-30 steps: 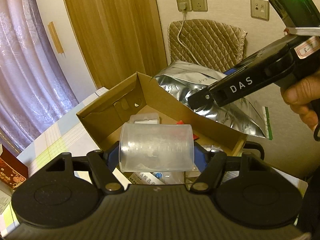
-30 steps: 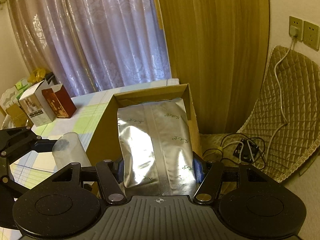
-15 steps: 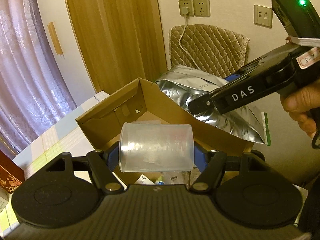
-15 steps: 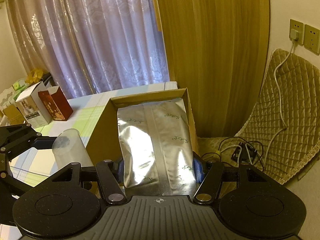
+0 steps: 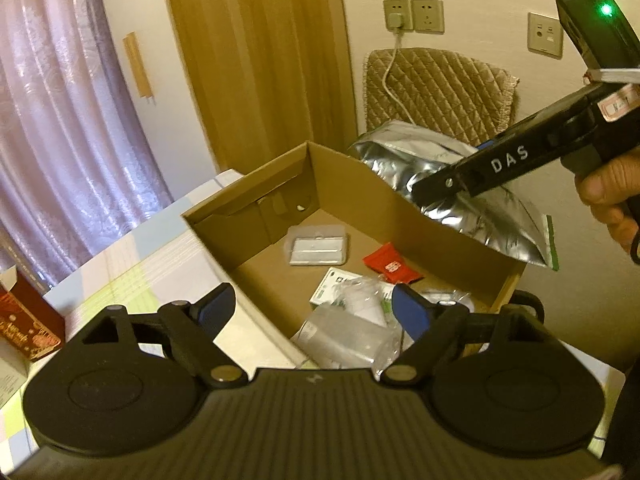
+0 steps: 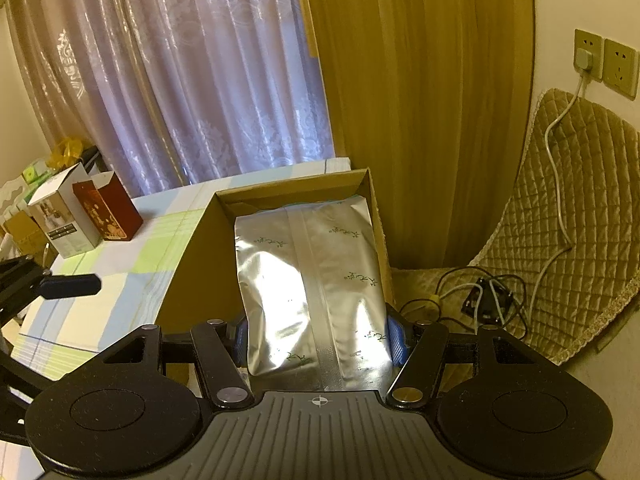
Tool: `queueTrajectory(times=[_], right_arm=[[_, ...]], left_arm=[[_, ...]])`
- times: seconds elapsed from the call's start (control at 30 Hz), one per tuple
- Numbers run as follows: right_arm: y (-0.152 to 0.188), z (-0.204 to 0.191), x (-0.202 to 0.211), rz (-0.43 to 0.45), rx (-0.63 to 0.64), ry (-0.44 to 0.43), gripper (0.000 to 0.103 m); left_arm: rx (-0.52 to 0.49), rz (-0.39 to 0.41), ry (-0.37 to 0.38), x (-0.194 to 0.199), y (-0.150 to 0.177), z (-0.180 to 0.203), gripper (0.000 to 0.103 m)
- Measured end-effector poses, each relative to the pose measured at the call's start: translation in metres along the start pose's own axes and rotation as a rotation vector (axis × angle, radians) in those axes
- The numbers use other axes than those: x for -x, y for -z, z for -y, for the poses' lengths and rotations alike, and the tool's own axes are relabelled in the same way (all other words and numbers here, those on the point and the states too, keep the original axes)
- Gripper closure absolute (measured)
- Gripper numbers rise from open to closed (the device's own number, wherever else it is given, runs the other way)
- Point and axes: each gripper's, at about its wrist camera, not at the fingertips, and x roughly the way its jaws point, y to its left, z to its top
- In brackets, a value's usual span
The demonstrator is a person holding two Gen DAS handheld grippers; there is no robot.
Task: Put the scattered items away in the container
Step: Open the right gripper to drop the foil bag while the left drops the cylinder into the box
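Your right gripper (image 6: pixel 318 336), marked "DAS", clamped the foil bag (image 6: pixel 312 280) above the cardboard box (image 5: pixel 280 216); your left gripper's (image 5: pixel 312 312) fingers stood apart, empty.

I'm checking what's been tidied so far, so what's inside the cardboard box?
Inside the cardboard box: a clear plastic case, a red packet, a white-green carton and crumpled clear plastic. The left gripper hides the near corner.

Sheer curtain (image 6: pixel 192 80) behind counter (image 6: pixel 132 264); red carton (image 6: pixel 108 212) beside white carton (image 6: pixel 64 220) (touching, apparently). Quilted chair (image 6: pixel 560 220) right, cables (image 6: pixel 488 296) on seat, wall sockets (image 5: pixel 412 16) above.
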Motion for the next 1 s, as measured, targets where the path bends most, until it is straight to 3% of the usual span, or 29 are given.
queueTrajectory(times=[0.93, 0.97, 1.0], right_arm=[[-0.019, -0.01, -0.023, -0.017, -0.019, -0.011, 0.038], [-0.019, -0.009, -0.025, -0.023, -0.021, -0.019, 0.036], [-0.017, -0.008, -0.025, -0.016, -0.025, -0.019, 0.018]], left_arm=[[0.074, -0.017, -0.031, 0.018, 0.017, -0.012, 0.02], [0.078, -0.018, -0.031, 0.017, 0.016, -0.012, 0.02], [0.08, -0.018, -0.03, 0.017, 0.017, -0.013, 0.02]])
